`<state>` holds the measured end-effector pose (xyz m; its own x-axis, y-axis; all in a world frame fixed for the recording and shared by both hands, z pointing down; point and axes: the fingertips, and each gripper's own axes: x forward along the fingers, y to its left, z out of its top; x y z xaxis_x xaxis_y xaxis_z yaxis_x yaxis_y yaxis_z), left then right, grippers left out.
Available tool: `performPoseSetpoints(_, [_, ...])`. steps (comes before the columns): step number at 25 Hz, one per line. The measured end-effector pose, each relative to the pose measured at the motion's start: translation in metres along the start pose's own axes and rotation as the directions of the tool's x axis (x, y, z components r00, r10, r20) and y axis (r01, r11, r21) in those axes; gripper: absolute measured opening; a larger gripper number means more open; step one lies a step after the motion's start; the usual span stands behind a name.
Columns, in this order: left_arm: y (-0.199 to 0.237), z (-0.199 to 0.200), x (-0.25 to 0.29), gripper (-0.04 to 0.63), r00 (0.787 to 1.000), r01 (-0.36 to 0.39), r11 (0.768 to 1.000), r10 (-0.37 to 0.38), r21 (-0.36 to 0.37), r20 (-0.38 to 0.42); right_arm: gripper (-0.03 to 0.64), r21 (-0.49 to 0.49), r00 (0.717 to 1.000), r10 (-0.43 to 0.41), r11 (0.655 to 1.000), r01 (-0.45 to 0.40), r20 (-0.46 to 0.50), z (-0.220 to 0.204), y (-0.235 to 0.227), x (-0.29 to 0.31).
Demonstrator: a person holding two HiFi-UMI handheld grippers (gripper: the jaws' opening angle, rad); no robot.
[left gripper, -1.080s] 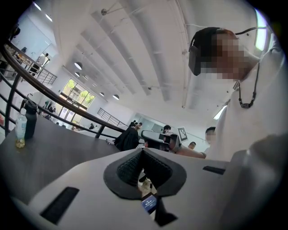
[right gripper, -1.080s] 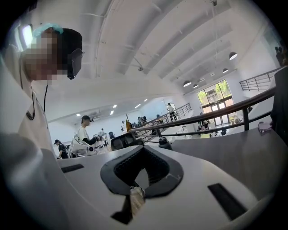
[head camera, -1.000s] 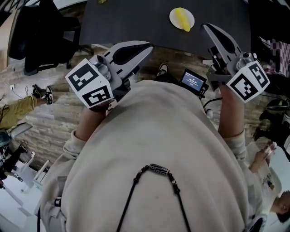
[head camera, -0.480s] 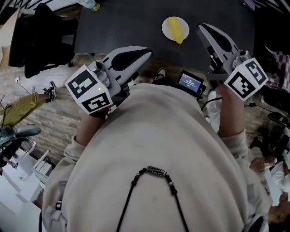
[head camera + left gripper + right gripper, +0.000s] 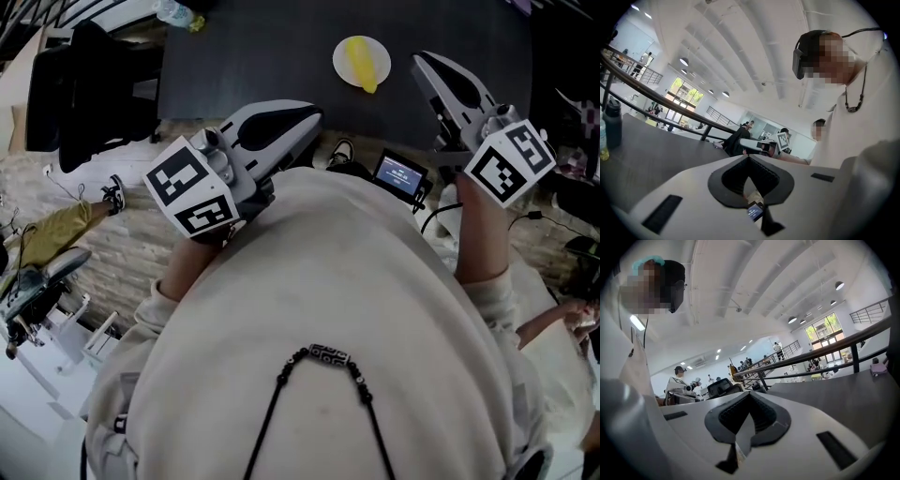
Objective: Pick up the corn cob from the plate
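Corn cob: a yellow corn cob [image 5: 362, 58] is seen lying on the plate, its length running from 11 to 5 o'clock and its lower end reaching the rim. It is touched by neither gripper.
Plate: a small round white plate [image 5: 341, 67] is set on the tabletop, at 12 o'clock in the head view and back from the near edge.
Tabletop: a dark matte tabletop [image 5: 253, 52] is spread across the top of the head view. In the left gripper view a dark bottle [image 5: 611, 124] is seen standing on it at 9 o'clock.
Left gripper: the left gripper [image 5: 315, 114] is held with its tips against the near edge of the tabletop and is pointed toward 1 o'clock, where the plate lies well apart. In the left gripper view its jaws are seen brought together at the tips, with nothing between them.
Right gripper: the right gripper [image 5: 419, 57] is held over the tabletop, with the plate near its tips at 9 o'clock. Its jaws are closed together, and nothing is gripped.
Small screen: a lit small screen [image 5: 398, 172] is seen between the two grippers, at 6 o'clock from the plate.
Person: a cream top [image 5: 328, 281] and a beaded cord [image 5: 323, 353] fill the lower half of the head view.
Floor: a black chair [image 5: 80, 89] is placed at 10 o'clock, and a shoe [image 5: 113, 194] is seen at 9 o'clock.
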<state>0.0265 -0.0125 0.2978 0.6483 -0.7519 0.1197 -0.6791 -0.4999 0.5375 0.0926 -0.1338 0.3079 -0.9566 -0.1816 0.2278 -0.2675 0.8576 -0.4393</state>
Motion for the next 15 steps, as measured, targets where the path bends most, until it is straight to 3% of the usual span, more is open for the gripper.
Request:
performPoseSetpoints(7, [0.012,0.014,0.031,0.006,0.978,0.204,0.978,-0.202,0.047,-0.048,0.014,0.013,0.984,-0.169,0.986,0.169,0.056,0.003,-0.008,-0.027])
performPoseSetpoints(11, [0.005,0.031,0.054,0.006,0.945,0.322,0.943,-0.315,0.085,-0.084,0.014,0.041,0.954,-0.28,0.96,0.277,0.105,0.011,-0.012,-0.058])
performPoseSetpoints(15, [0.014,0.036,0.054,0.006,0.913,0.401,0.912,-0.39,0.084,-0.121,0.014,0.036,0.929,-0.346,0.938,0.344,0.13,0.02,-0.009,-0.053])
